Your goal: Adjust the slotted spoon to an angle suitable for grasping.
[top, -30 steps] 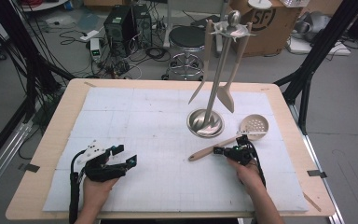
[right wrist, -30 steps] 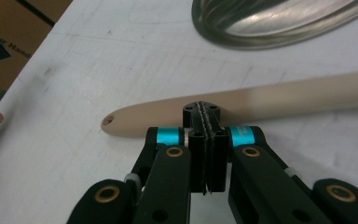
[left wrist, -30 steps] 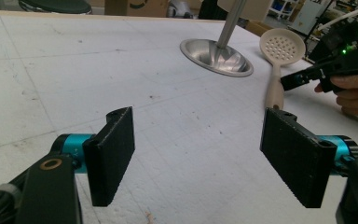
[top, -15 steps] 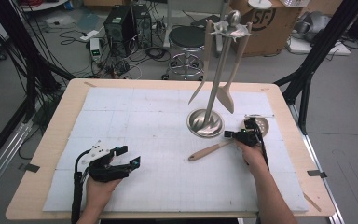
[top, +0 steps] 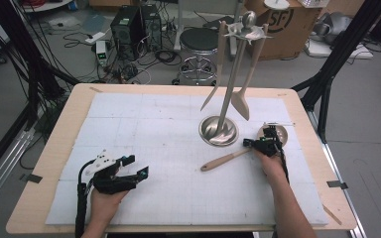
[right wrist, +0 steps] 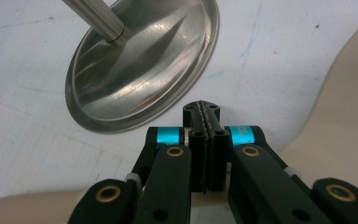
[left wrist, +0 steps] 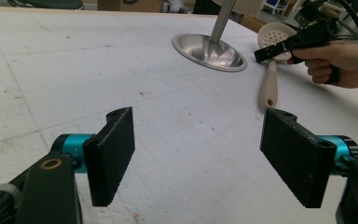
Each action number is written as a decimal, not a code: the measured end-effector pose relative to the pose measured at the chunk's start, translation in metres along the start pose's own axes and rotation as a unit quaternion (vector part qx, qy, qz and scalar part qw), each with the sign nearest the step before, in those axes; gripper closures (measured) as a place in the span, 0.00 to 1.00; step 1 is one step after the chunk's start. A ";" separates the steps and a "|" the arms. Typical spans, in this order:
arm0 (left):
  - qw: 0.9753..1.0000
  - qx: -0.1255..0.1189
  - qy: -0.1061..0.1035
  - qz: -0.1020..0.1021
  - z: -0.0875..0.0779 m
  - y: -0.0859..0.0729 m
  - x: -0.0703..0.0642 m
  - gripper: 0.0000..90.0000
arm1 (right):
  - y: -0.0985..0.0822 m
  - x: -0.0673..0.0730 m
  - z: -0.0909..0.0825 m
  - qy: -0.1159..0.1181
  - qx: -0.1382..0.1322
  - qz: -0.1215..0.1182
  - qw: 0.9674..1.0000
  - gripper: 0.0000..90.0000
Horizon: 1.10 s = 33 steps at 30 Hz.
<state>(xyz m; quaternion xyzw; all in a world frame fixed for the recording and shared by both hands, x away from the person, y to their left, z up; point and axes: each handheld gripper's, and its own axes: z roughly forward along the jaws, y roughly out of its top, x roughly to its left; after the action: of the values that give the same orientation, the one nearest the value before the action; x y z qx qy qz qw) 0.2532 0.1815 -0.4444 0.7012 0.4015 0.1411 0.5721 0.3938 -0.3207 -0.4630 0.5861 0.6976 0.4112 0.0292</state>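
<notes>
Honestly, the risky bit here is how close the right gripper [top: 258, 144] is working to the steel base [top: 219, 131] of the utensil stand [top: 234, 74]. Its jaws are pinched flat together with nothing between them, and they sit right over the neck of the slotted spoon [top: 226, 159], which lies flat on the white mat [top: 144, 129] — wooden handle pointing back toward the person, perforated bowl [top: 277, 133] tucked under and behind the gripper. In the right gripper view the closed tips [right wrist: 204, 122] hover just beside the rim of the base. My guess is that if the hand pushes on like this, the shut jaws just shove the spoon sideways instead of picking it up, or knock it against the base. There's also 2 utensils hanging off the stand right above — a careless lift could clip them and set the whole thing rocking.

Pose-wise: the right forearm reaches in from the bottom edge, wrist pretty straight, gripper pointing left toward the stand and held low over the mat. The left gripper [top: 129, 168] rests near the front-left of the table, well apart from everything, jaws spread wide and empty, aimed across the mat at the spoon [left wrist: 270, 84] and the stand's base [left wrist: 209, 51]. Looks like it's just parked there.
</notes>
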 end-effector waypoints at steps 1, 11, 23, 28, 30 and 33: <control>1.000 0.001 -0.001 -0.001 0.000 0.000 0.000 0.30 | -0.001 -0.002 -0.001 0.004 -0.001 0.004 1.000 1.00; 1.000 0.002 -0.002 0.001 0.000 0.000 -0.001 0.30 | -0.027 -0.006 -0.026 0.000 -0.011 0.016 1.000 1.00; 1.000 0.005 -0.005 0.001 0.003 0.000 -0.002 0.30 | -0.064 0.000 -0.051 0.005 -0.032 0.035 0.999 1.00; 1.000 0.004 -0.007 0.003 0.003 0.001 -0.002 0.30 | -0.079 0.002 -0.060 0.021 -0.028 0.046 0.998 1.00; 1.000 0.003 -0.006 0.003 0.004 0.001 -0.003 0.30 | -0.083 0.005 -0.063 0.019 -0.028 0.041 0.999 1.00; 1.000 0.005 -0.007 0.003 0.005 0.001 -0.003 0.30 | -0.088 0.007 -0.066 0.019 -0.028 0.041 0.999 1.00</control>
<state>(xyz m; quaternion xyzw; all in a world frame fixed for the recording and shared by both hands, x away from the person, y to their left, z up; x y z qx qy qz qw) 0.2546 0.1761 -0.4443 0.7059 0.3963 0.1357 0.5711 0.2873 -0.3481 -0.4693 0.6051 0.6613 0.4430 0.0152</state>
